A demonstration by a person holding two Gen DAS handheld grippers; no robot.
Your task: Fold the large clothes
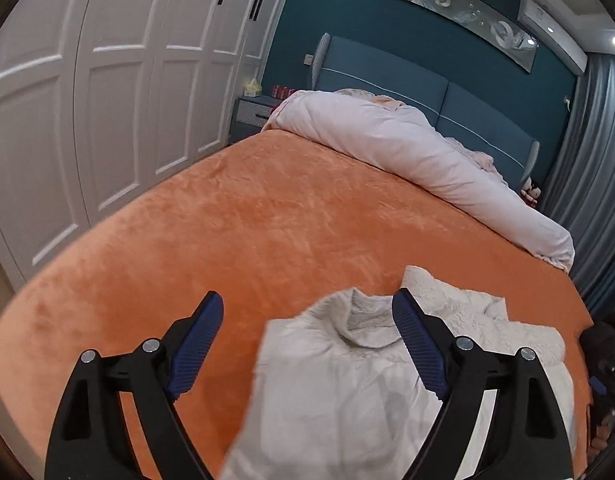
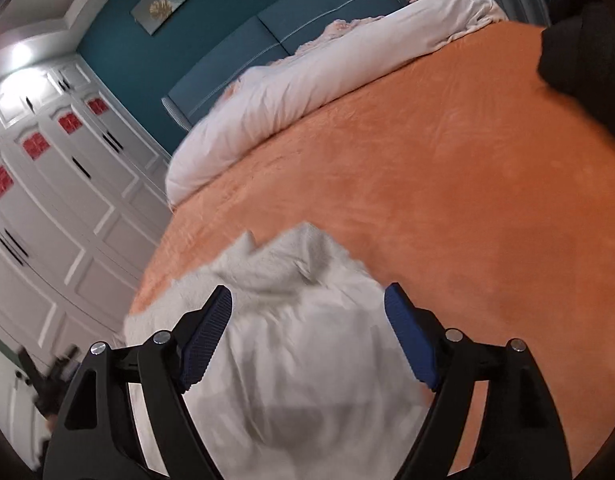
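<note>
Both fingers wide: left gripper [image 1: 307, 312], right gripper [image 2: 307, 304] over white garment [image 1: 339, 392], orange bedspread [image 1: 247, 220].

1. White, fleecy garment [image 1: 339, 380].
2. Plain orange bedspread [image 1: 267, 216].
3. Pale pink duvet [image 1: 407, 148].
4. Teal-blue headboard [image 1: 387, 76] and wall.
5. White wardrobe [image 2: 67, 216], red square decorations.
6. Black claws, blue ribbed pads [image 1: 417, 344].

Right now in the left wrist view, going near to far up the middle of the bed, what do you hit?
Left hand-held gripper, open → white garment with its high collar → bare orange bedspread → rolled pale duvet → blue headboard → teal wall with the long picture.
</note>
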